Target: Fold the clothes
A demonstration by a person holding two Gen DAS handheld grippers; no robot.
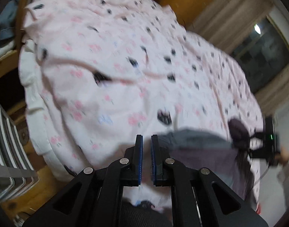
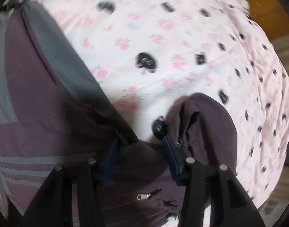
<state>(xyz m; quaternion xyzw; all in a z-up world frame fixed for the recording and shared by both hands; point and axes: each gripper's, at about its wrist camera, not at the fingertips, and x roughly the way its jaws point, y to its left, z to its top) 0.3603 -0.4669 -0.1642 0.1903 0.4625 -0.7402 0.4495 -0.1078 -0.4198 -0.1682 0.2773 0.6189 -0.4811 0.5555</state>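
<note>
Left wrist view looks down on a bed spread with a pink floral quilt [image 1: 110,60], the widest thing in sight, rumpled and crossed by a long crease. A wooden bed frame [image 1: 38,177] shows along its near edge, and curtains [image 1: 225,17] hang by a dark window beyond. The purple and grey jacket [image 1: 205,151] lies on the quilt at the near edge, to the right of the left gripper [image 1: 146,141], whose blue-padded jaws are nearly together with nothing between them. The right gripper [image 1: 271,143] shows blurred at the jacket's far side. From the right wrist view, the jacket [image 2: 50,98] fills the left and lower part, its hood [image 2: 206,117] humped beside the right gripper [image 2: 140,147]. Those jaws stand apart over the fabric, pads not pressing it. A small zipper pull [image 2: 143,196] glints below.
</note>
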